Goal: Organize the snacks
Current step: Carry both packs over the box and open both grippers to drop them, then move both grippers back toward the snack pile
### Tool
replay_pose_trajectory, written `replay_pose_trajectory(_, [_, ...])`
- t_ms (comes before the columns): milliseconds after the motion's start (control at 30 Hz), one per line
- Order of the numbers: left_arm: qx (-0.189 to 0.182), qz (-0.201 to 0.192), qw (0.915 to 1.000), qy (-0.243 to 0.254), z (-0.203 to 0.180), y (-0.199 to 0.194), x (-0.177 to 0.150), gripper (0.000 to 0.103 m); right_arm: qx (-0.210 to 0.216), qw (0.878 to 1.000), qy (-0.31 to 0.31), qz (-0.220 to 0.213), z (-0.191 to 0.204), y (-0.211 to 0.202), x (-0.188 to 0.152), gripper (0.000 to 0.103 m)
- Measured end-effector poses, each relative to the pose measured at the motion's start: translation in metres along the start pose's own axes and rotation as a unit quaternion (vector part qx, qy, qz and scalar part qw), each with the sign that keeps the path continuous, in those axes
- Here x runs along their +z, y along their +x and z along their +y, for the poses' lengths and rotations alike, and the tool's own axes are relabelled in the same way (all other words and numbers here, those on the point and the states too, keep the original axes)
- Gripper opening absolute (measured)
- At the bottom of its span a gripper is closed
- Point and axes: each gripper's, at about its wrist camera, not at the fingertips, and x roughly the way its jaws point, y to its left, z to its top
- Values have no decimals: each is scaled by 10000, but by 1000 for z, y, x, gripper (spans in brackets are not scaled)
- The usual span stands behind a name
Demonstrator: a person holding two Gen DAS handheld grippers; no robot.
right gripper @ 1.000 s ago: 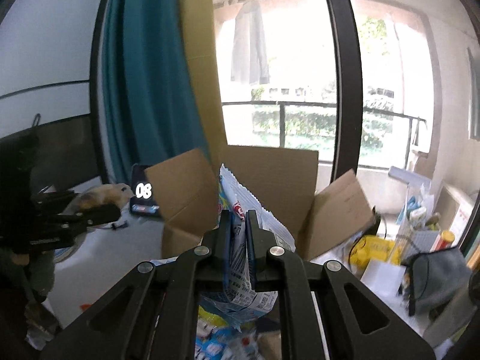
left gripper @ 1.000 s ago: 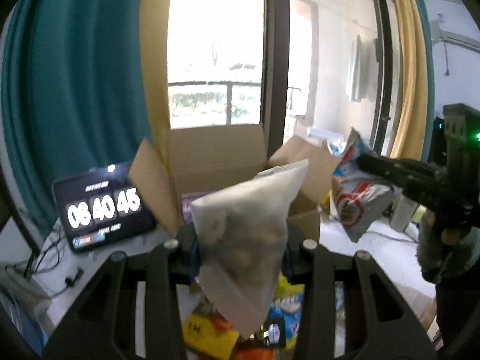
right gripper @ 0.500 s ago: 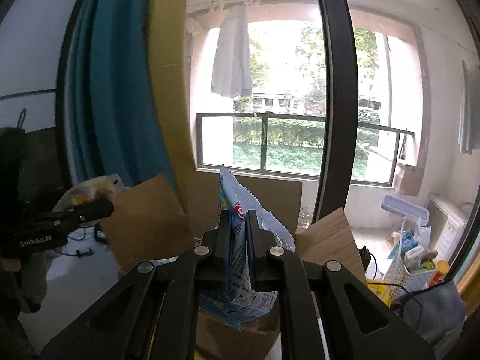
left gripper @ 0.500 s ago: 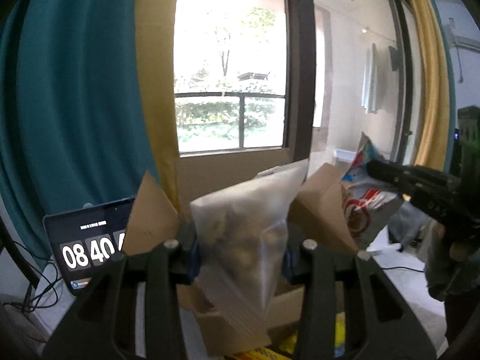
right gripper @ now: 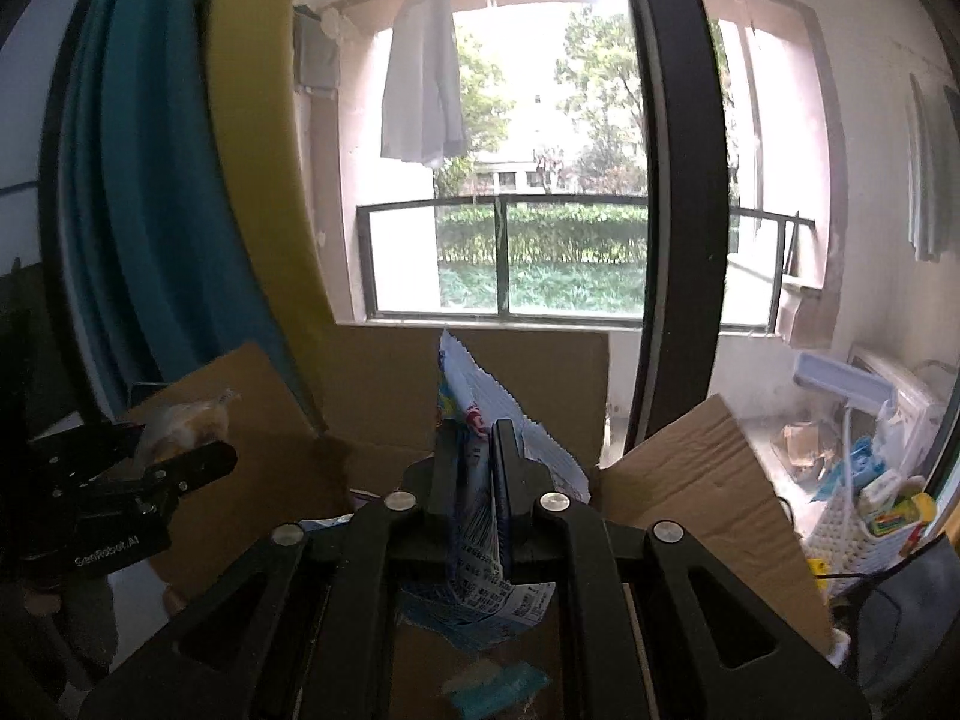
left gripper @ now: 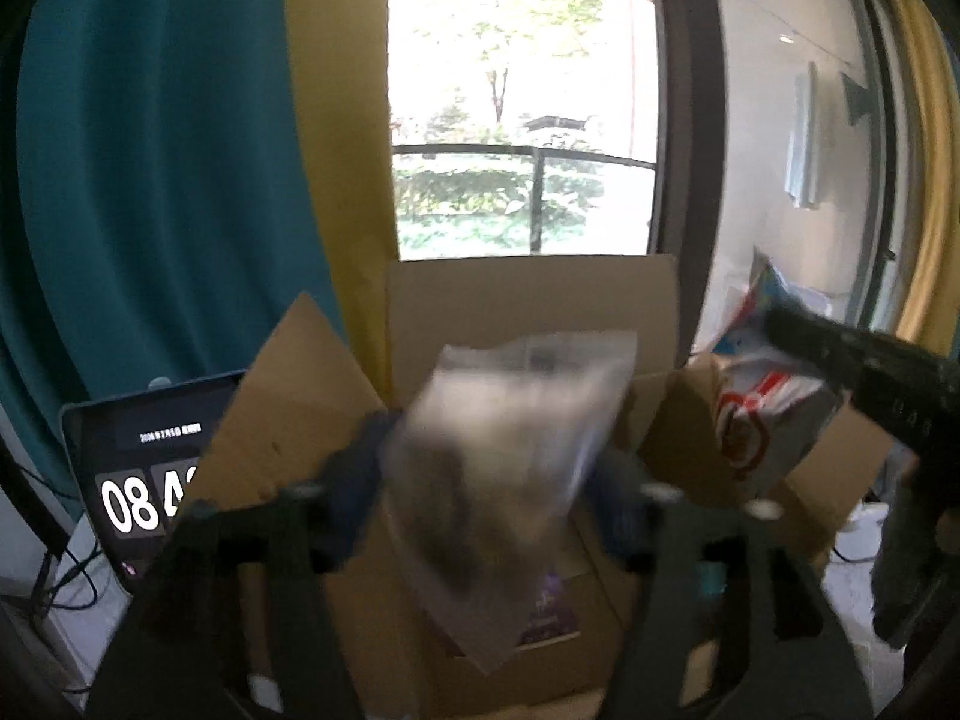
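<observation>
left gripper (left gripper: 489, 498): jaws opening, blurred clear plastic bag of brown snacks (left gripper: 510, 468) between them, over open brown cardboard box (left gripper: 528, 300) | right gripper (right gripper: 477, 480): clamped on blue-white printed snack packet (right gripper: 480, 420), box just ahead | progress: few packs inside, both bags pending

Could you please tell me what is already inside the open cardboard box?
In the open brown cardboard box, a purple-printed packet lies on its floor; the blurred clear plastic snack bag covers the rest.

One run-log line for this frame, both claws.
left claw: opening, clear bag between fingers, over cardboard box | right claw: shut on blue-white snack packet
</observation>
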Motion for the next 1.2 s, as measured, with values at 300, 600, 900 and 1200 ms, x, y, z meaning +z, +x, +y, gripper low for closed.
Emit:
replay_pose_trajectory(300, [-23, -50, 10000, -67, 2, -13, 2, 93, 10, 9998, 153, 93, 5, 4, -3, 70])
replay_pose_trajectory(600, [24, -225, 9997, -90, 1, -61, 2, 93, 16, 10000, -8, 48, 17, -37, -4, 70])
replay_pose_trajectory(900, [14, -298, 9996, -24, -13, -117, -9, 93, 104, 9999, -59, -34, 30, -85, -8, 70])
replay_pose_trajectory(1200, [-143, -273, 9995, -34, -18, -157, -24, 93, 104, 9998, -120, -82, 38, -129, -16, 70])
